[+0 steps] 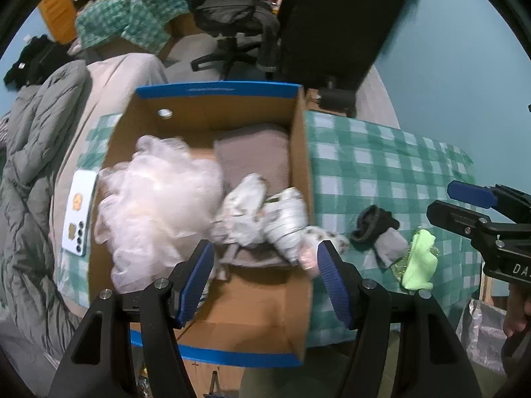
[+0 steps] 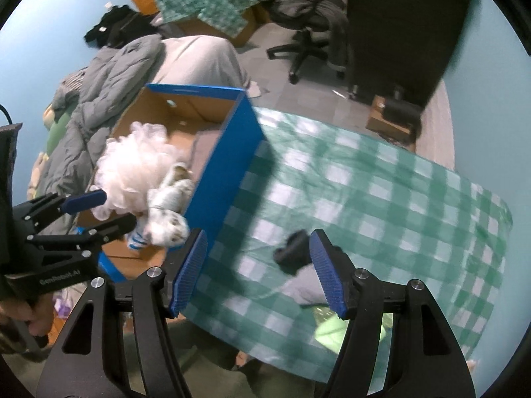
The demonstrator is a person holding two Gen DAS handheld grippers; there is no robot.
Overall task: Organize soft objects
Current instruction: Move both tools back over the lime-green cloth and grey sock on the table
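While jaws gape, black sock [image 2: 292, 252] lies between right gripper [image 2: 259, 272]

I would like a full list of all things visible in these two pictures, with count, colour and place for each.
cardboard box: one, brown with blue rim, on the checked cloth
mesh puff: one, white, inside the box
folded cloth: one, grey-brown, inside the box
patterned bundles: about two, white-grey, inside the box at its right wall
phone: one, white, left of the box
sock: one, black and grey, on the cloth right of the box
soft item: one, light green, beside the sock
office chair: one, black, on the floor behind
left gripper: open, above the box
right gripper: open, above the sock
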